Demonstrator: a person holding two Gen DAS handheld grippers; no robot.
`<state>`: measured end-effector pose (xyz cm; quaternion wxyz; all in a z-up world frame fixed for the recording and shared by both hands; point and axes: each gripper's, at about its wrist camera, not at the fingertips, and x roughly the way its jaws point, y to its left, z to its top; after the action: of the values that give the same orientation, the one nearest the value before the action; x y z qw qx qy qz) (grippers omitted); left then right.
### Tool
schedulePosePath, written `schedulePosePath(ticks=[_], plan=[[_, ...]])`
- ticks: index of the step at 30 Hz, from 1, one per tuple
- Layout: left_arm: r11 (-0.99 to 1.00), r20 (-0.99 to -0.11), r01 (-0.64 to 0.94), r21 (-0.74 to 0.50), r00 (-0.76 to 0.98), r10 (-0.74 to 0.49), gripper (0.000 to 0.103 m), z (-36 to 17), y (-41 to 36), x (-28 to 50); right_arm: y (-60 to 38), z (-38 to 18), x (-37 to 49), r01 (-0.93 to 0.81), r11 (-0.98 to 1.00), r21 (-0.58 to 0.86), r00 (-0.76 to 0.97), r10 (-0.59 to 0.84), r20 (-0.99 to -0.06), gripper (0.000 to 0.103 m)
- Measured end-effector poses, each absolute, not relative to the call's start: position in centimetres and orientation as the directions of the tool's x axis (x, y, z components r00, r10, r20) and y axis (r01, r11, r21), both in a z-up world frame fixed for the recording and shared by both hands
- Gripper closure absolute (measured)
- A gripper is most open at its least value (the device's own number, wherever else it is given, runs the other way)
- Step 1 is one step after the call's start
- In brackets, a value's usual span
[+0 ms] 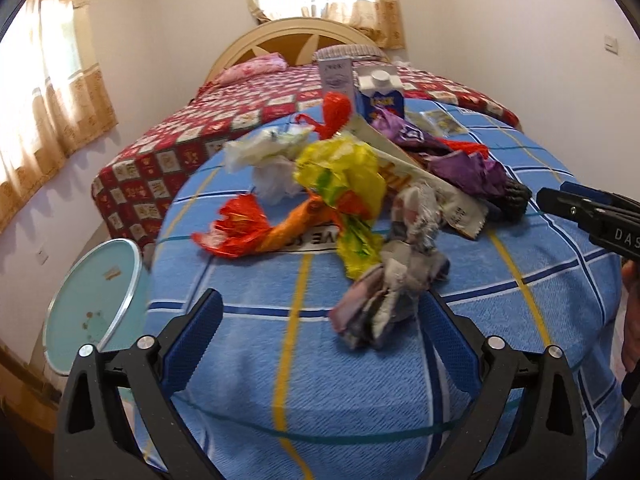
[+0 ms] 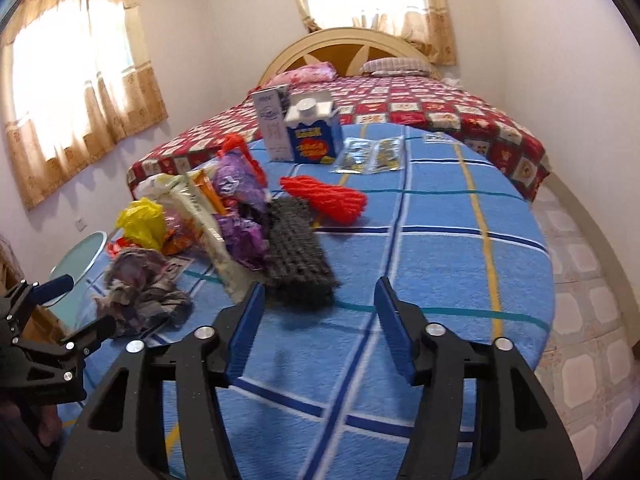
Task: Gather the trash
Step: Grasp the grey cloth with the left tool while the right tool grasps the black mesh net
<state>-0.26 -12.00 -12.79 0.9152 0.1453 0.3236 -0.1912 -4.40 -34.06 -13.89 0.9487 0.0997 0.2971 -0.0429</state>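
A pile of trash lies on a table with a blue checked cloth. In the left wrist view a crumpled grey paper wad lies nearest, with a yellow wrapper, a red-orange wrapper and purple wrappers behind. My left gripper is open, its jaws wide just in front of the grey wad. My right gripper is open and empty, just in front of a dark grey knitted piece. A red knitted piece lies beyond it.
Two cartons, white and blue, stand at the table's far side, with clear sachets beside them. A light blue bin stands left of the table. A bed with a red quilt is behind. Tiled floor lies to the right.
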Motion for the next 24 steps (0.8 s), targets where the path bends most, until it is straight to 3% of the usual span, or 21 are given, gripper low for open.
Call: schedulePosePath(ticks=[2,4,7,16,17,19,22,24], plan=[[0.866,-0.672,0.487,0.111,0.679,-0.295,0.036,-13.3,-12.4,0.1,-34.7,-14.3,-4.5,0.160,0.973,0.165,0.818,-0.037,-0.574,0.044],[0.845,-0.693,0.530,0.067,0.634,-0.342,0.082,-13.5,-12.6,0.4,-35.2,-14.6,-4.5,0.173,0.969,0.174,0.813,-0.041,-0.580,0.044],[0.844,-0.689,0.535,0.040,0.626,-0.364,0.089,-12.9,-12.1,0.3,-35.4,-14.6,-4.5,0.177,0.968,0.177,0.816,-0.044,-0.576,0.044],[0.849,-0.600,0.524,0.074,0.703,-0.381,0.091,-7.7,-8.9,-1.6,-33.4,-13.5,-1.3,0.130,0.985,0.111,0.810,-0.041,-0.585,0.039],[0.852,-0.592,0.517,0.078,0.712,-0.378,0.091,-7.2,-8.4,-1.6,-33.4,-13.7,-0.8,0.130,0.986,0.108,0.801,-0.040,-0.597,0.042],[0.863,-0.578,0.499,0.083,0.729,-0.366,0.091,-6.5,-7.5,-1.3,-33.6,-14.5,0.4,0.119,0.985,0.126,0.774,-0.013,-0.633,0.065],[0.870,-0.571,0.487,0.084,0.739,-0.358,0.091,-6.0,-6.7,-1.0,-33.5,-14.8,0.9,0.079,0.988,0.130,0.751,0.027,-0.659,0.080],[0.870,-0.567,0.486,0.081,0.741,-0.361,0.091,-5.9,-6.4,-1.0,-33.6,-14.8,0.5,0.073,0.989,0.131,0.751,0.032,-0.660,0.082]])
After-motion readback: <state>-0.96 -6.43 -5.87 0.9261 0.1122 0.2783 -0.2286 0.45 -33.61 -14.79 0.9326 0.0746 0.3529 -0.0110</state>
